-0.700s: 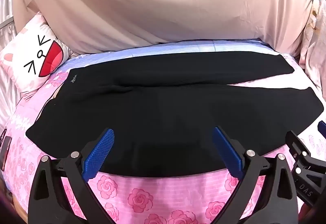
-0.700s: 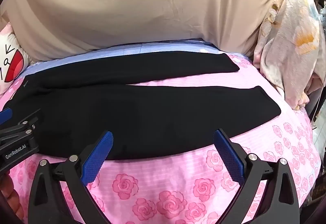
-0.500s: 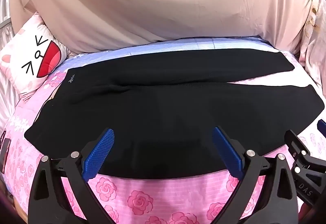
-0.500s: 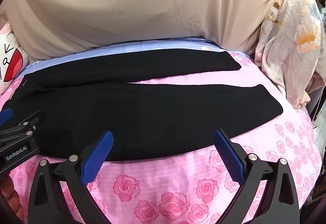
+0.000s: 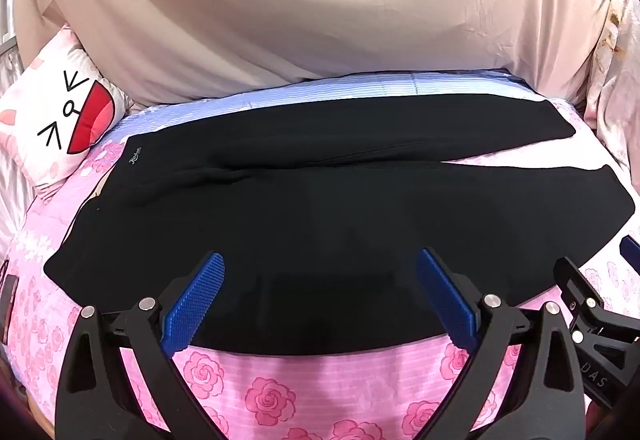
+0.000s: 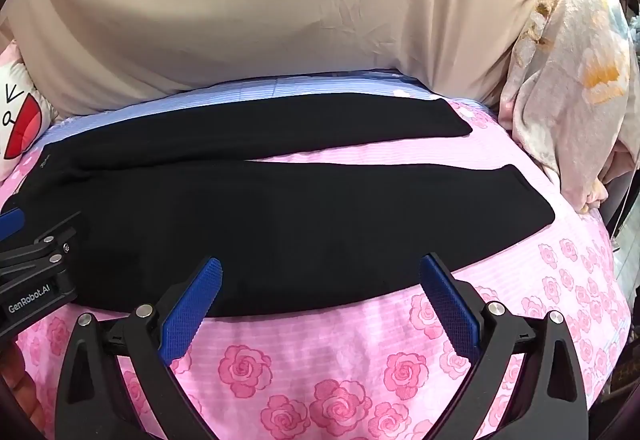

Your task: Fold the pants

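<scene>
Seen from the left wrist, a pair of black knit pants (image 5: 320, 207) is laid flat across a bed covered in a pink rose-print sheet (image 5: 328, 380), waistband to the left and both legs running right, the far leg angled away from the near one. The left gripper (image 5: 320, 292) is held with its blue-padded jaws spread wide and released above the near hem edge, nothing between them. A strip of bare sheet lies between that edge and the camera. A small pale logo on the waistband is too small to be read. A white cartoon-face pillow (image 5: 60, 119) is propped at the left, a beige draped cloth (image 5: 320, 19) behind.

From the right wrist, the right gripper (image 6: 320, 296) is likewise spread and empty over the near leg's edge. Open sheet is seen right of the cuffs, bounded by a floral quilt (image 6: 572, 87). "GenRobot.AI" is printed on the other gripper's body at left.
</scene>
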### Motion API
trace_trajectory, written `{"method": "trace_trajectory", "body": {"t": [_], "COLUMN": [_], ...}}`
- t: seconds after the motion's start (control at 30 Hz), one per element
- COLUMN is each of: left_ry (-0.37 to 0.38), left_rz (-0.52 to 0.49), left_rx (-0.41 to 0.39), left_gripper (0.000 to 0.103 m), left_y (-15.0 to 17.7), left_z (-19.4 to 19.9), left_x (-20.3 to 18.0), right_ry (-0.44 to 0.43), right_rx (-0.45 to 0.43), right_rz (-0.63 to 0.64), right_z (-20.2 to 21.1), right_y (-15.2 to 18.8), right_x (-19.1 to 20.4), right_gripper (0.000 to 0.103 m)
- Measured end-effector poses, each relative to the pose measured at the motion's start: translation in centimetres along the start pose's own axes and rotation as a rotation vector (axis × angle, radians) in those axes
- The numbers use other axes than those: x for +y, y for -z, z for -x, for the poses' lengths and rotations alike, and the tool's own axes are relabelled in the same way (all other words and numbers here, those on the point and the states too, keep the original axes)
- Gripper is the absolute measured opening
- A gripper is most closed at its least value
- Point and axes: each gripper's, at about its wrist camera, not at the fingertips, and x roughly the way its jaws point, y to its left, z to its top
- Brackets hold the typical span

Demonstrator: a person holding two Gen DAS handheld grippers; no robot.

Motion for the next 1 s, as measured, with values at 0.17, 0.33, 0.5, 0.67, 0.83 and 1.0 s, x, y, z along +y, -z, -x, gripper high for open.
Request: {"method": "trace_trajectory", "body": {"t": [0.17, 0.33, 0.5, 0.67, 0.83, 1.0], "left_ry": [-0.004, -0.01, -0.008, -0.008, -0.008, -0.005], "left_rz": [-0.003, -0.002, -0.009, -0.012, -0.013, -0.015], "left_rx": [0.0, -0.002, 0.0, 0.002, 0.008, 0.009], "left_gripper": [0.095, 0.095, 0.095, 0.095, 0.095, 0.095], "left_y": [0.03, -0.06, -0.22, -0.44, -0.58, -0.62], "left_z": [0.2, 0.3, 0.36, 0.38, 0.28, 0.24], "left_x": [0.22, 0.25, 0.28, 0.33, 0.33, 0.3], "right_ry": [-0.004, -0.004, -0.002, -0.004, -0.004, -0.003], "right_rx": [-0.003, 0.001, 0.002, 0.005, 0.007, 0.008], "right_rz": [0.005, 0.002, 0.006, 0.005, 0.005, 0.005], "right_z": [0.18, 0.32, 0.34, 0.27, 0.25, 0.24], "right_y": [-0.02, -0.47, -0.57, -0.67, -0.69, -0.66], "right_x": [0.12, 0.26, 0.38, 0.41, 0.51, 0.52], "right_gripper": [0.097, 0.097, 0.097, 0.097, 0.097, 0.097]}}
